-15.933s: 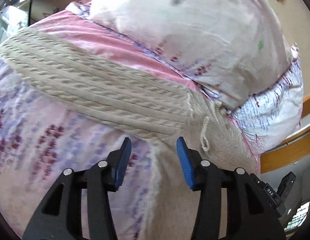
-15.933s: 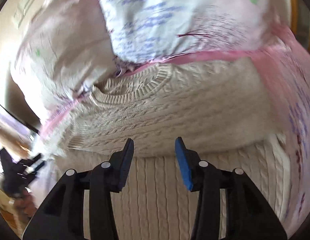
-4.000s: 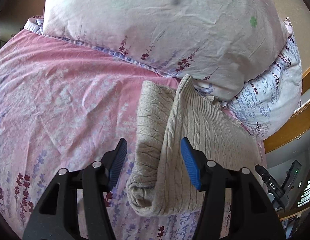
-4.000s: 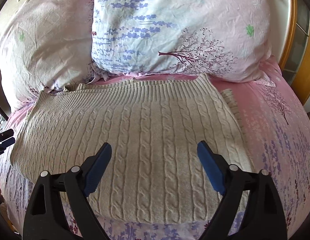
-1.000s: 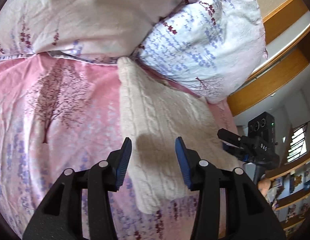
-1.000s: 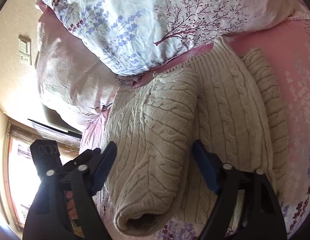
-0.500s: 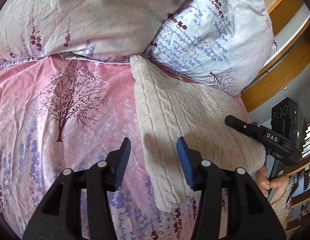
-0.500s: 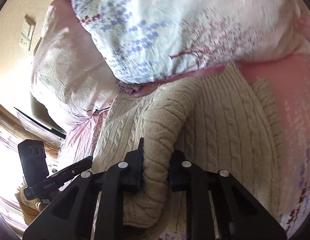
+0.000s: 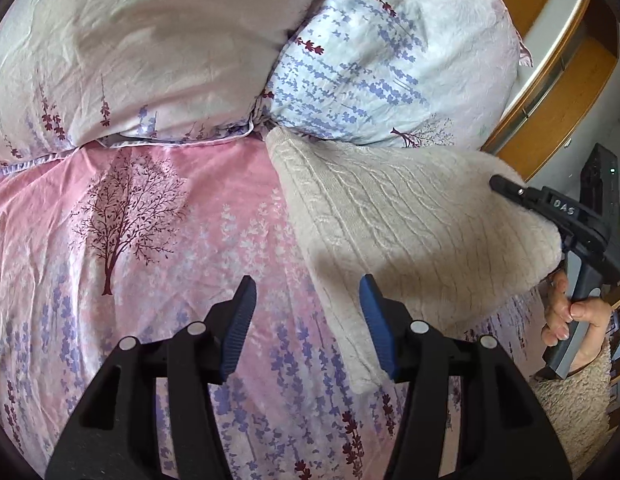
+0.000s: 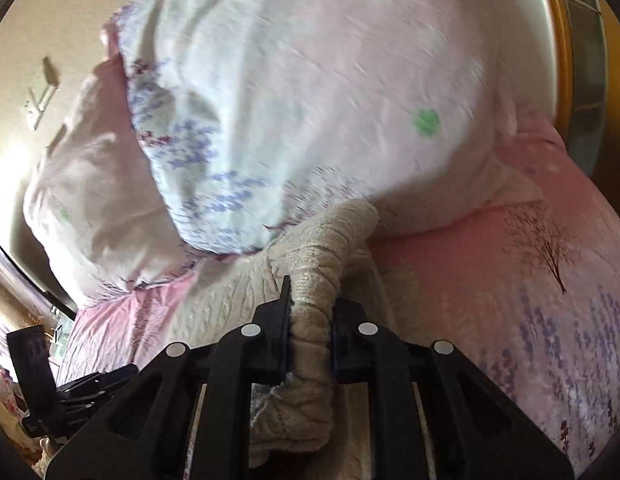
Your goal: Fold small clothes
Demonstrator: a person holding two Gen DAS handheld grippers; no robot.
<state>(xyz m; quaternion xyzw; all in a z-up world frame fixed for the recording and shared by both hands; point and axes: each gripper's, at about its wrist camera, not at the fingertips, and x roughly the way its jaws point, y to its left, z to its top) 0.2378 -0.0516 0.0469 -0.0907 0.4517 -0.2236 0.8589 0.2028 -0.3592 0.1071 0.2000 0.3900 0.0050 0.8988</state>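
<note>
In the right wrist view, the right gripper (image 10: pixel 310 332) is pressed together on a bunched, rolled fold of the cream cable-knit sweater (image 10: pixel 318 276); the knit fills the gap between both fingers and bulges out nearer the camera, a hold that suits lifting or carrying the folded edge as one bundle. The rest of the sweater lies on the pink floral bedsheet (image 10: pixel 510 300), its far end touching the pillows (image 10: pixel 310 100). In the left wrist view, the left gripper (image 9: pixel 305 320) hovers with its blue-padded fingers spread and nothing between them, above the bedsheet (image 9: pixel 149 240) at the near left edge of the sweater (image 9: pixel 390 220); judged from this position, it is placed to take or steady that free edge. Farther right in the same view, the right gripper's body (image 9: pixel 566 216) rests against the raised side of the sweater, held by the person's hand (image 9: pixel 570 316). Its housing carries raised lettering that reads "DAS". Beyond lie the two pillows (image 9: pixel 169 40) and a wooden bed frame (image 9: pixel 550 92). No label is readable on the sweater.
</note>
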